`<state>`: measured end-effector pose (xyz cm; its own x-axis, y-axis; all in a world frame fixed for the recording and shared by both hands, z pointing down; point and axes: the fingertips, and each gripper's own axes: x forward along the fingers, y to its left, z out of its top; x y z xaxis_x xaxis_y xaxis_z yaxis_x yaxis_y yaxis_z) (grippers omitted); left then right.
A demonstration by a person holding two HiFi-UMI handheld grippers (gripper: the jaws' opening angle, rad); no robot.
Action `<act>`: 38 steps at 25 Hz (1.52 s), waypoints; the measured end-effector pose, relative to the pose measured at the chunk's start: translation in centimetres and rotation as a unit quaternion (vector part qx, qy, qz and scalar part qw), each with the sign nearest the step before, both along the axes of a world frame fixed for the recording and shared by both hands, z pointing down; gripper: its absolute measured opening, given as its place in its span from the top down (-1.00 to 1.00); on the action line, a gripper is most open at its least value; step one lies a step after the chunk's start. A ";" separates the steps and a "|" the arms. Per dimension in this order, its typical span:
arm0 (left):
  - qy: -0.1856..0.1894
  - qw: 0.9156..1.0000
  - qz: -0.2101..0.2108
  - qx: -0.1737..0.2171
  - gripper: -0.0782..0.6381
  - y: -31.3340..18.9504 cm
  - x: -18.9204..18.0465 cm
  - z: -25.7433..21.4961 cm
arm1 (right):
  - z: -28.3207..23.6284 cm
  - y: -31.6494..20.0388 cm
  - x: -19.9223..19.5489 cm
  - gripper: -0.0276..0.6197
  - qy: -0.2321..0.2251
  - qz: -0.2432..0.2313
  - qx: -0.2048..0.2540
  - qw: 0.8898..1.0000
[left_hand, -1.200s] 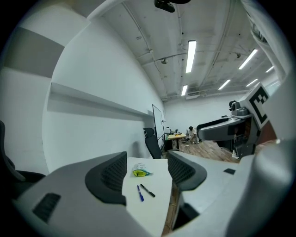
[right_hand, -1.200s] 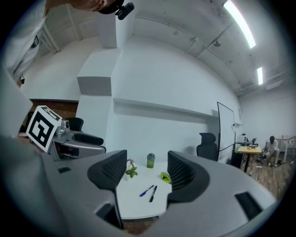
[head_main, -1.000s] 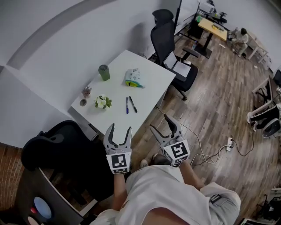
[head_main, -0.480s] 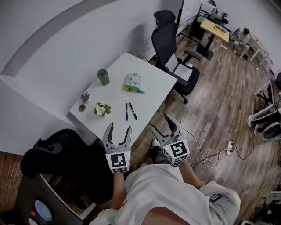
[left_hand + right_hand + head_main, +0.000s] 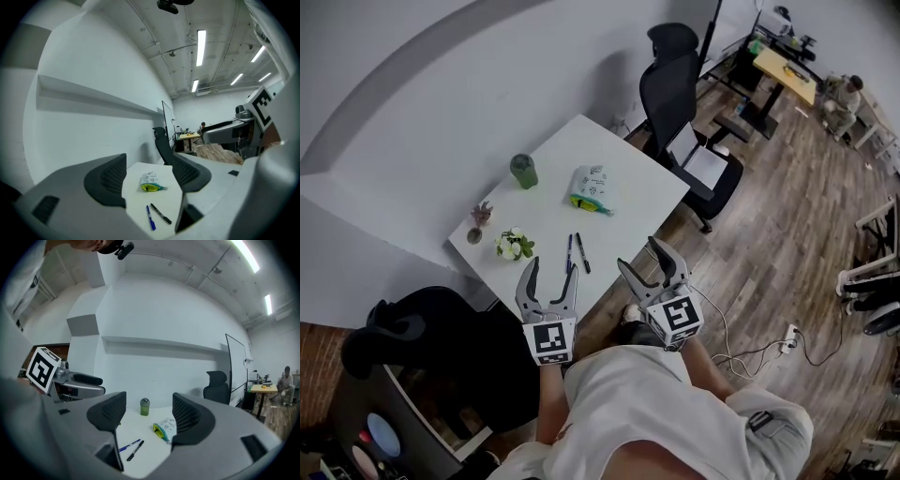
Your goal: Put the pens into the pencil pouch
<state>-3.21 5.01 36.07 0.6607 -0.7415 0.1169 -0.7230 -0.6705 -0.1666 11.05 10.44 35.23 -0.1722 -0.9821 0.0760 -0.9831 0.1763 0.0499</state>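
Item 1, far left: dark chair [image 5: 422, 323], tucked by the table's [image 5: 551, 204] left corner, clear of yr path. Items 2–4, table's left/back side: small potted plant [image 5: 478, 216], flower pot [image 5: 515, 245], green cup [image 5: 523, 171]. All were parked away from the work area, prob. decor, not task items. Item 5: left gripper [image 5: 553, 267], jaws spread, nothing btwn them. You held it just off the table's near edge, and its own view framed the pens in the gap, which reads as a pre-grasp line-up. Items 6–7: blue pen [image 5: 568, 253] and black pen [image 5: 581, 252], flat on the table near its front edge, just beside each other, not yet in the pouch. Item 8: pencil pouch [image 5: 590, 187], lying mid-table beyond the pens and apart from them. Its yellow-green end was turned toward them, prob. so pens could go straight in; whether the zip was open, can't tell. Item 9: right gripper [image 5: 639, 254], jaws likewise apart and empty, held just off the table's front edge, poss. ready to steady the pouch. Item 10: office chair [image 5: 684, 103], beyond the table's far-right side. Changes vs 1 s earlier: you'd stepped closer, so table edge and pens sat nearer both grippers. Pens, pouch, cup and plants kept the same layout. Both grippers were already spread and empty.
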 end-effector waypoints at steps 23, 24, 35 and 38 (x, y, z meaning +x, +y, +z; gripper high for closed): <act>-0.037 0.995 -0.084 -0.047 -0.05 -8.2 7.3 3.7 | 3.1 -11.4 8.2 0.00 -0.020 -0.080 -0.041 0.996; -0.036 0.995 -0.084 -0.051 -0.05 -8.7 7.3 4.1 | 3.4 -11.9 8.2 0.00 -0.019 -0.081 -0.045 0.995; -0.048 0.990 -0.070 -0.114 -0.02 -13.3 6.0 10.5 | 9.1 -16.9 5.1 0.02 0.007 -0.112 -0.122 0.986; -0.055 0.986 -0.066 -0.142 0.00 -13.7 5.0 13.1 | 11.4 -17.7 3.6 0.07 0.019 -0.131 -0.150 0.980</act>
<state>1.75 -8.73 49.16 0.5323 -0.7473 0.3978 -0.7953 -0.6024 -0.0674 14.61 -7.22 46.61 -0.4067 -0.8370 0.3662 -0.9008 0.4342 -0.0080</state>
